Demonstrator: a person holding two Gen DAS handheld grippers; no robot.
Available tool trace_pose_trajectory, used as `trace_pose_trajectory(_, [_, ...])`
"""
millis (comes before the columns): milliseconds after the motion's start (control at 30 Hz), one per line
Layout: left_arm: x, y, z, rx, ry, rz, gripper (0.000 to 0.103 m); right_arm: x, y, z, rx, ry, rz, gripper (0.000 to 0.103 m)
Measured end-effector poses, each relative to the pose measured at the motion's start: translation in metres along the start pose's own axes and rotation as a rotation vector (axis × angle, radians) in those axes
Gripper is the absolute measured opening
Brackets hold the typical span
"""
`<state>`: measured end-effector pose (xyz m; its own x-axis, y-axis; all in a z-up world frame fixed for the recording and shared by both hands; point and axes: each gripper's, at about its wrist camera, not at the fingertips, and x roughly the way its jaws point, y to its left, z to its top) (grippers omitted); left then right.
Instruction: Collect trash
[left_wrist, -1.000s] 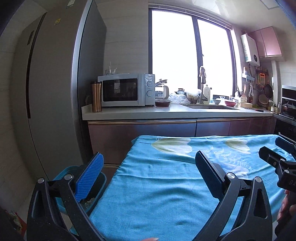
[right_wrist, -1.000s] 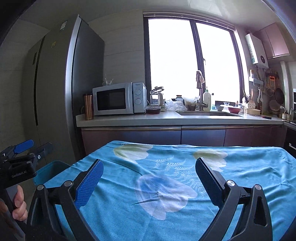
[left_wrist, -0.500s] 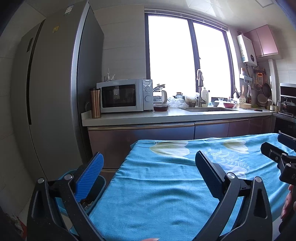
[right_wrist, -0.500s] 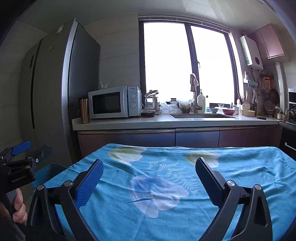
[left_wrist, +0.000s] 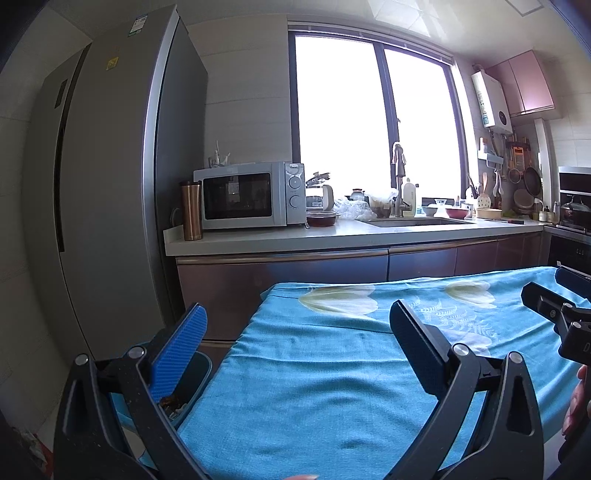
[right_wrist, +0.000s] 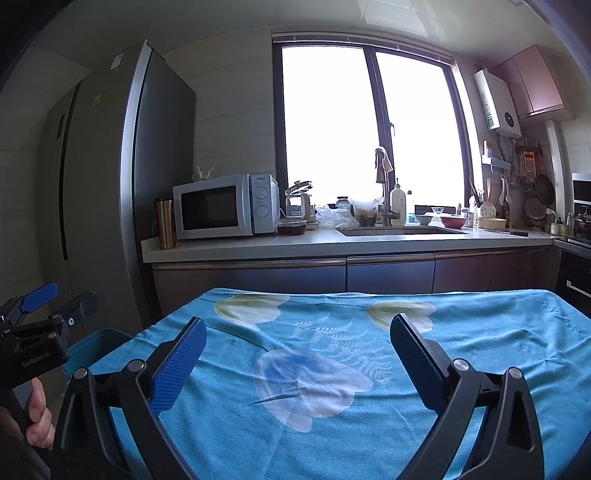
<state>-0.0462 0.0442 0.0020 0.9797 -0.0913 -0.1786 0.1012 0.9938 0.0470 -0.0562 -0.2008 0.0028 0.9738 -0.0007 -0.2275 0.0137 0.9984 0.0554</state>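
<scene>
My left gripper (left_wrist: 295, 332) is open and empty, held above the left end of a table covered with a blue flowered cloth (left_wrist: 332, 369). My right gripper (right_wrist: 297, 345) is open and empty above the middle of the same cloth (right_wrist: 332, 369). A teal trash bin (left_wrist: 194, 384) stands on the floor by the table's left edge, with some dark scraps (left_wrist: 171, 402) showing inside; its rim also shows in the right wrist view (right_wrist: 96, 341). No loose trash shows on the cloth.
A tall grey fridge (left_wrist: 110, 203) stands at the left. A kitchen counter (left_wrist: 332, 236) behind the table carries a microwave (left_wrist: 251, 195), a copper tumbler (left_wrist: 191, 210), a sink and dishes. Each gripper appears at the edge of the other's view.
Both cameras have tilted upward and pulled back a little, so the counter and the table sit lower in view. Both grippers stay open and empty.
</scene>
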Motion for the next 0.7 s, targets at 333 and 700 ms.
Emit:
trace_pose_trajectory(333, [-0.0014, 0.0026, 0.0, -0.009, -0.001, 0.008, 0.097, -0.0009, -0.0014, 0.0006, 0.0, -0.004, -0.006, 0.096])
trace_pose_trajectory(700, [-0.0013, 0.0037, -0.0002, -0.011, -0.003, 0.01, 0.097, -0.0018, -0.0021, 0.001, 0.002, -0.003, -0.013, 0.096])
